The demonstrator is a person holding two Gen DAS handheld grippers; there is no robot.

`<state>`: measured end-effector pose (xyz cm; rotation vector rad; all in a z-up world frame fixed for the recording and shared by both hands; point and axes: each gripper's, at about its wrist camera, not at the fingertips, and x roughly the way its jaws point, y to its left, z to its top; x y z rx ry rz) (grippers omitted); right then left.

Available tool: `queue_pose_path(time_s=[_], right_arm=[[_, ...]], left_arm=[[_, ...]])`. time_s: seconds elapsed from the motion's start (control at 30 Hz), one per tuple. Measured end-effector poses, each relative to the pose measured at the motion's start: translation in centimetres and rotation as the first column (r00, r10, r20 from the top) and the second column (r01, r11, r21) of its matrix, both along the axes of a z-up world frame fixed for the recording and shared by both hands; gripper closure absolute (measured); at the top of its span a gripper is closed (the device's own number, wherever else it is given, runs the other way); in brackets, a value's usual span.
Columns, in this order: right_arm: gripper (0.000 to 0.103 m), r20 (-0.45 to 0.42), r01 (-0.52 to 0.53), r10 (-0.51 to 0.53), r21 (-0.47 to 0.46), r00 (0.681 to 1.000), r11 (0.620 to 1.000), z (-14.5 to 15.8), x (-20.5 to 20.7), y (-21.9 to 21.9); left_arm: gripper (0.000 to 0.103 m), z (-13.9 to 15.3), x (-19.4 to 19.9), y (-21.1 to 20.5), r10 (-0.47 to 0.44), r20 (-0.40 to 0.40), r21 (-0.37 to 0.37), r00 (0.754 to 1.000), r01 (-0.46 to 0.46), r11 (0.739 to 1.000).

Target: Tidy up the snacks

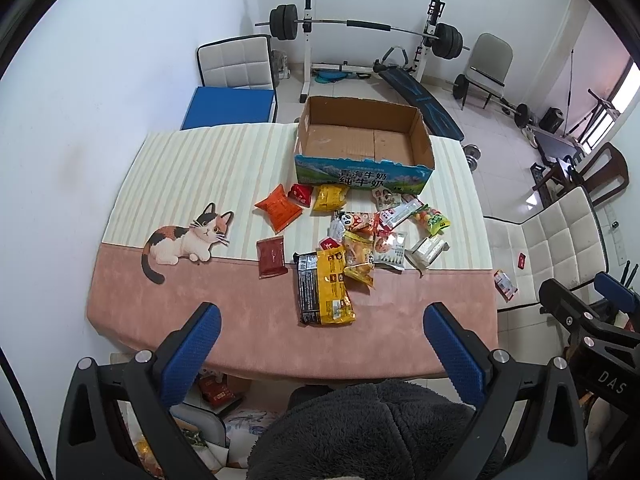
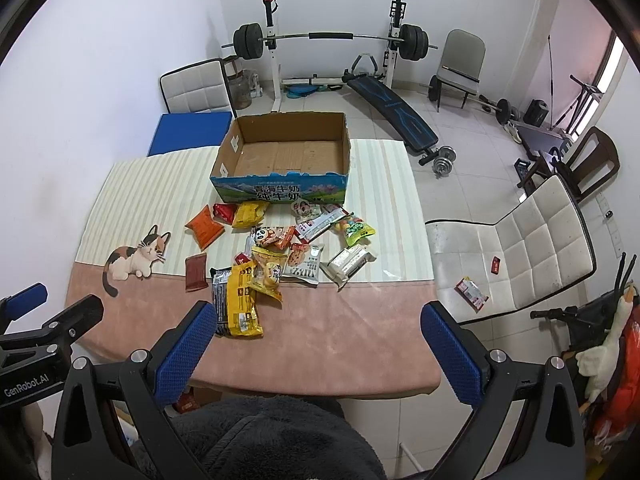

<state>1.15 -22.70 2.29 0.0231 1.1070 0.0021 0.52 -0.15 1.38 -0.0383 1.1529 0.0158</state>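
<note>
Both tongs hang above the near edge of the tabletop [image 1: 132, 304], and both stand wide with nothing between their blue pads. The left tongs [image 1: 322, 318] look over the pink strip of the cloth; the right tongs [image 2: 318, 316] sit alongside them on the right, and each shows at the edge of the other's view.

Out ahead, the cardboard box [image 1: 362, 142] sits at the far side of the tabletop, open on top, its floor bare cardboard, a blue printed panel facing us. The snacks lie scattered in front of it, all outside the box. Nearest the tongs is the long yellow-and-black packet [image 1: 326, 286], lying on the pink strip. To its left a dark red sachet [image 1: 271, 257] straddles the line where pink meets stripes. Further back, an orange packet [image 1: 278, 208], a small red packet [image 1: 301, 193] and a yellow packet [image 1: 329, 197] line up just before the box's front wall. On the right it's a jumble: a panda packet [image 1: 354, 220], a green-topped candy bag [image 1: 434, 218], a white wrapped pack [image 1: 427, 249], overlapping one another.

A printed cat [image 1: 184, 238] decorates the cloth at left. One more packet [image 2: 471, 293] lies off the tabletop, on the white chair [image 2: 520, 248] to the right.
</note>
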Motion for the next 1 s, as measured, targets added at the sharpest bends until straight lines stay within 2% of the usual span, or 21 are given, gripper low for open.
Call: queue_pose_path(time_s=[1.0], right_arm=[[0.000,0.007,-0.003,0.003,0.006,1.000,1.000,1.1,1.1,0.0]], left_arm=[[0.000,0.2,-0.2,-0.5,-0.001,0.017,0.003,1.000,0.001,1.000]])
